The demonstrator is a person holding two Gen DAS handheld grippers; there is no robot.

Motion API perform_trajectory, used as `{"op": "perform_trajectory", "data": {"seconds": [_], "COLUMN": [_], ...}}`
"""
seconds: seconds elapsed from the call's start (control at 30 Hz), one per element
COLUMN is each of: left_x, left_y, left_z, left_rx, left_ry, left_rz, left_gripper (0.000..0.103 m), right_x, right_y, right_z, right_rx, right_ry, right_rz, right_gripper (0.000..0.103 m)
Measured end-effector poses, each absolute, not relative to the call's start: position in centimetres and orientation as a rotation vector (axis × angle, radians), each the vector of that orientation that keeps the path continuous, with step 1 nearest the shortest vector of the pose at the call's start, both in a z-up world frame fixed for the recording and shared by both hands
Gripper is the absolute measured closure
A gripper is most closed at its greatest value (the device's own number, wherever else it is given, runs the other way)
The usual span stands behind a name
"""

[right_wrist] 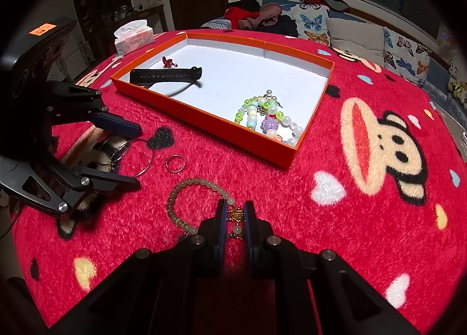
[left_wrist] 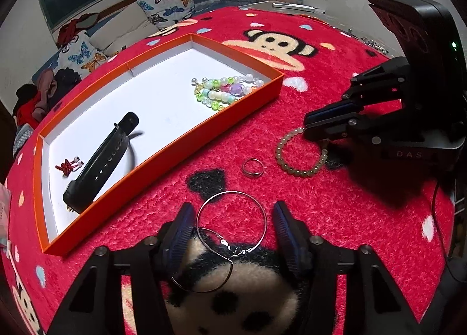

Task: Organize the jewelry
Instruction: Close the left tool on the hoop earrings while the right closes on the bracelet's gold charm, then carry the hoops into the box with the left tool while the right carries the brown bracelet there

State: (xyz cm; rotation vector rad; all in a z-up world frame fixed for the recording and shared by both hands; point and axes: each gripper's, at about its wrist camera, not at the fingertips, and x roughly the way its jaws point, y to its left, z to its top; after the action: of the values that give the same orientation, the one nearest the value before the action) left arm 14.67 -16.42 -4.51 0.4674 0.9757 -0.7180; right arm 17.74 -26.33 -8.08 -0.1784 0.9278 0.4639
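An orange tray (left_wrist: 163,156) (right_wrist: 204,127) holds a black watch band (left_wrist: 102,159) (right_wrist: 166,75), a colourful bead strand (left_wrist: 224,91) (right_wrist: 262,119) and a small red knot charm (left_wrist: 68,165) (right_wrist: 167,62). On the red rug lie two silver hoop earrings (left_wrist: 230,218) (right_wrist: 128,156), a small silver ring (left_wrist: 252,167) (right_wrist: 175,163) and a pale green bead bracelet (left_wrist: 300,154) (right_wrist: 198,186). My left gripper (left_wrist: 232,227) (right_wrist: 128,156) is open, its fingers either side of the hoops. My right gripper (right_wrist: 235,218) (left_wrist: 306,127) is shut on the bracelet at its gold charm.
A tissue pack (right_wrist: 134,35) stands beyond the tray's far left corner. A sofa with butterfly cushions (right_wrist: 350,31) lies behind the table. Bare rug with a monkey face (right_wrist: 379,148) spreads right of the tray.
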Motion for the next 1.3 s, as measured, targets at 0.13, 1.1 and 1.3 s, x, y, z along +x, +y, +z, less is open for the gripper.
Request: {"op": "perform_trajectory", "data": {"seconds": [0.13, 1.1, 1.3], "left_x": [14.4, 21.5, 25.9], "left_y": [-16.3, -7.7, -6.7], "left_z": [-4.4, 6.4, 4.9], "left_rx": [0.468, 0.253, 0.22], "left_ry": [0.963, 0.792, 0.845], "left_rz": [-0.717, -0.473, -0.425], "left_gripper": [0.05, 0.05, 0.05], "right_x": [17.8, 21.3, 24.2], "right_y": [-26.4, -23.4, -22.0], "right_z": [-8.0, 0.4, 0.0], "right_rx": [-0.173, -0.154, -0.169], "right_ry": [0.927, 0.731, 0.731], "right_rz": [0.457, 0.498, 0.484], "right_gripper": [0.09, 0.09, 0.09]}}
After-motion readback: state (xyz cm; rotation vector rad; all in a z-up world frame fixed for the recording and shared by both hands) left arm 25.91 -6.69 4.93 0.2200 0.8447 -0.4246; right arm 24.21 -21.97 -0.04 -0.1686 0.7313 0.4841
